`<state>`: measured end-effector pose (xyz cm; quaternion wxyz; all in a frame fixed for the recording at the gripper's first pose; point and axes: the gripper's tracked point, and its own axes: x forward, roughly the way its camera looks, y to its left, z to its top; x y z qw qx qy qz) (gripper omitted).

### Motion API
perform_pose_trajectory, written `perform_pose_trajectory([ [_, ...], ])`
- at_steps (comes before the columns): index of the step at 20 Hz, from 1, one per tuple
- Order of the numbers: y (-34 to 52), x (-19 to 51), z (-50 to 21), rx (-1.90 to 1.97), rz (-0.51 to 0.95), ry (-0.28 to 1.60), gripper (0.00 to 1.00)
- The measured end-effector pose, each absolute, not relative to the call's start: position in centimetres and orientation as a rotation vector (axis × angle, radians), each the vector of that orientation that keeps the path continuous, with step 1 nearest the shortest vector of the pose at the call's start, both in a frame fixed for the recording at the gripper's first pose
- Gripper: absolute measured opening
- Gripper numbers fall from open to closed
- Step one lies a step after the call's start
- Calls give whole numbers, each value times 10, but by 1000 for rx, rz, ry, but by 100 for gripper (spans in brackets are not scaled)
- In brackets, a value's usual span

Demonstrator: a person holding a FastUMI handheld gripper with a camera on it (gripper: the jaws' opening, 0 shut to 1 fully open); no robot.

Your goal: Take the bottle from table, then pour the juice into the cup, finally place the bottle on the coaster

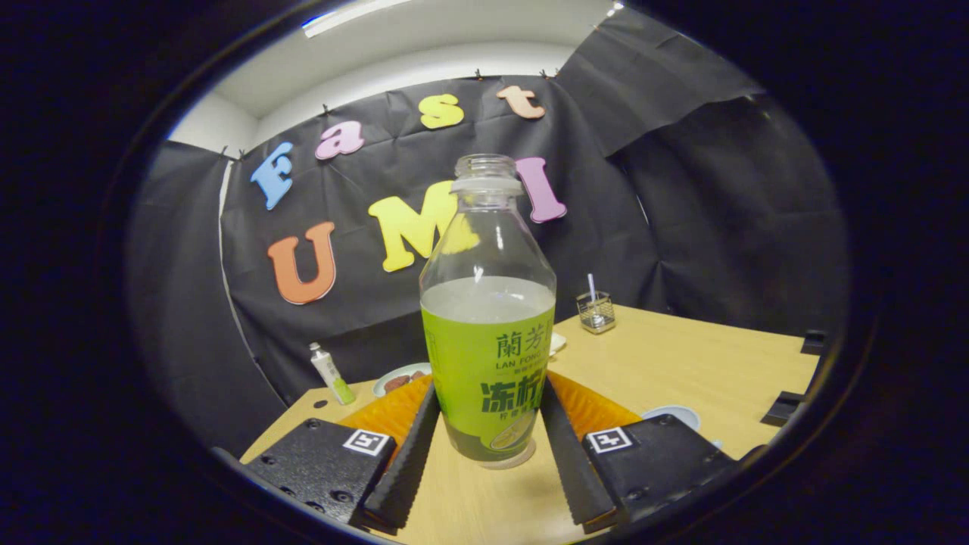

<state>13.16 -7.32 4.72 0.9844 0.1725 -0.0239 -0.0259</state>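
A clear uncapped bottle [487, 325] with a green label stands upright between my fingers, with pale juice up to the top of the label. My gripper [490, 390] is shut on it, and both fingers press against the lower part of the label. The bottle's base is at the wooden table [681, 371]; I cannot tell whether it touches the table. A round pale-blue rim [672, 414], cup or coaster I cannot tell, lies just beyond the right finger [564, 431].
Beyond the left finger are a plate [400, 377] with food and a small white-and-green tube [331, 374] near the table's far corner. A wire holder [596, 312] with a white stick stands further back to the right. Black cloth walls close in the table.
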Motion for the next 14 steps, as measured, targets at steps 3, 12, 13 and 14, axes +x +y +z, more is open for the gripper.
perform_pose_trajectory([
  [3,-77,146,46,259,-70,-45,80],
  [12,-65,208,5,133,-53,32,81],
  [13,-63,214,-1,109,-58,48,80],
  [14,-61,219,-7,83,-64,65,81],
])
